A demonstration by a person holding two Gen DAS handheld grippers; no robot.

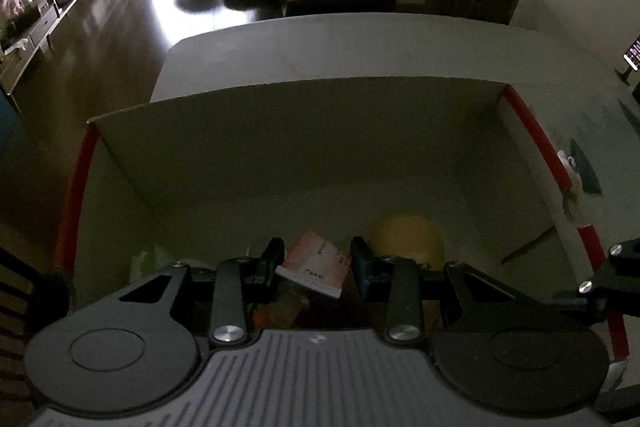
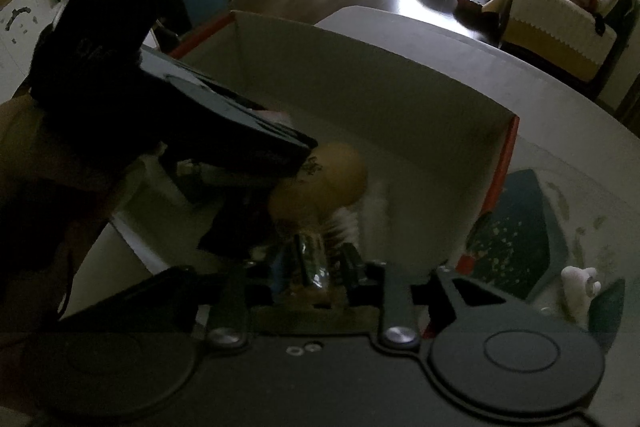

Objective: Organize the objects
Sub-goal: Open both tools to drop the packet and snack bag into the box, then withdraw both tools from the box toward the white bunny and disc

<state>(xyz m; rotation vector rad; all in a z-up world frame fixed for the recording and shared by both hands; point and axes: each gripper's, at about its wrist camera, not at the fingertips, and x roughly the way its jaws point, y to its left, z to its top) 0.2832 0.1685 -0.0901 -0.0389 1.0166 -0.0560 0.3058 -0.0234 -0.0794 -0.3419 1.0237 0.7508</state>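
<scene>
Lower centre of the left view: left tool (image 1: pixel 316 261) inside the red-edged cardboard box (image 1: pixel 304 131), fingers apart and released around a pink-and-white card pack (image 1: pixel 316 265); small print on it, too blurred to read. Yellow ball (image 1: pixel 406 237) just right of the pack, bare box floor beyond up to the far wall. Lower centre of the right view: right tool (image 2: pixel 312 267) clenched on a shiny foil-wrapped item (image 2: pixel 314 261), over the box's near edge. White surface (image 2: pixel 540 99) open at upper right; small white figure (image 2: pixel 578 289) at lower right.
</scene>
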